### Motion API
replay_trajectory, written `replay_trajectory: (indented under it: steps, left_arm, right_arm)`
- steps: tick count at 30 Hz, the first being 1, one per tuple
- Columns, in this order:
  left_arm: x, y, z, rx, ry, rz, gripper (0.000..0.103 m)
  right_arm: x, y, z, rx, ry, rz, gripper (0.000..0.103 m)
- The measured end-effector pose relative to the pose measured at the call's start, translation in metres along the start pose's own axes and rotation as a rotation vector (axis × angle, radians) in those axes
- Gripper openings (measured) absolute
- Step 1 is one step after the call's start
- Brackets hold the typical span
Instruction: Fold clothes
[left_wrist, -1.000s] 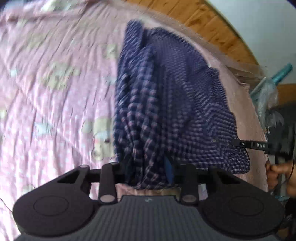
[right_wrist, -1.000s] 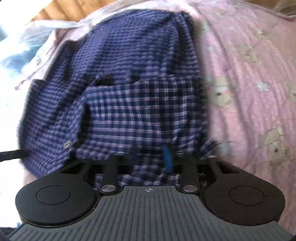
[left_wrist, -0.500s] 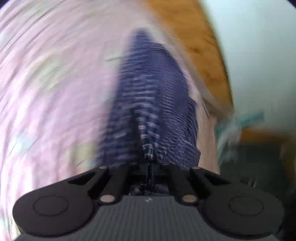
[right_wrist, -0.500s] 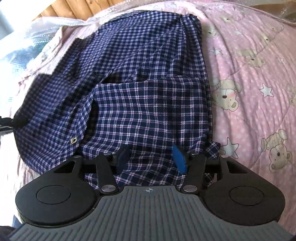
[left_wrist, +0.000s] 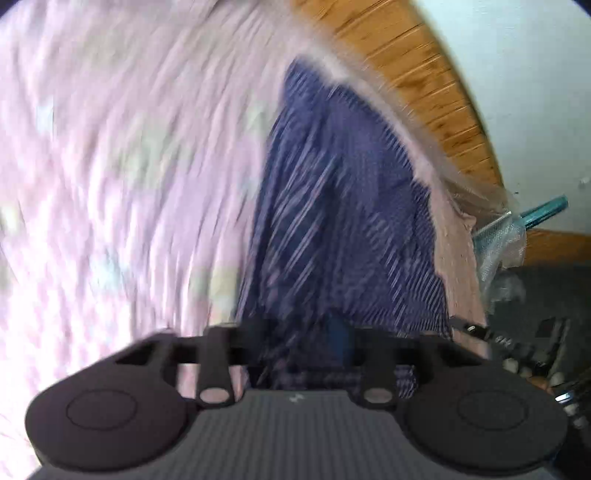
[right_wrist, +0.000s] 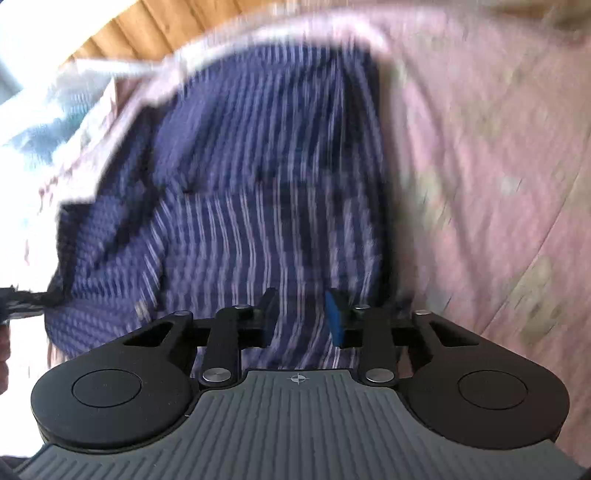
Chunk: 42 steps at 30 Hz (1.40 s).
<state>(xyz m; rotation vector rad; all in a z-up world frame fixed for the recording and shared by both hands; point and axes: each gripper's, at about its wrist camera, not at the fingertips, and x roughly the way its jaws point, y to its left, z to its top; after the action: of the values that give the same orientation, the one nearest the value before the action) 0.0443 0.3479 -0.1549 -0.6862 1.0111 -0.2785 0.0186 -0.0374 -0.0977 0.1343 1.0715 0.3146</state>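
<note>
On the pink bed cover (right_wrist: 480, 177), beside its wooden edge (left_wrist: 424, 74), lies the navy checked shirt (right_wrist: 258, 206), rumpled and partly folded over itself. Left gripper (left_wrist: 299, 343): its jaws are opening, shirt cloth bunched between them; blur hides whether they press it. Right gripper (right_wrist: 301, 317): its jaws are closing, parted, with cloth lying between them, not pinched.

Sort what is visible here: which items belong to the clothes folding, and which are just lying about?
Part of the job:
- navy checked shirt
- left gripper, jaws opening, shirt cloth between them
- right gripper, jaws closing over the shirt

Just lying about:
- pink bedspread under the shirt
- wooden headboard
- clear plastic wrap
</note>
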Motion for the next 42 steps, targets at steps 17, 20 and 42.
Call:
replay_trajectory:
  steps: [17,20,42]
  left_arm:
    - [0.056,-0.024,0.037,0.109,0.061,0.124,0.057]
    - [0.065,-0.026,0.05,0.133,0.13,0.097,0.054]
    - [0.196,-0.052,0.231,0.37,0.002,0.118,0.005]
  right_arm:
    - [0.074,0.04,0.058,-0.331,0.052,0.037,0.052]
    - [0.097,0.027,0.059,-0.383,0.1,0.062,0.052]
    - [0.228,0.005,0.282,-0.651,0.077,0.181,0.003]
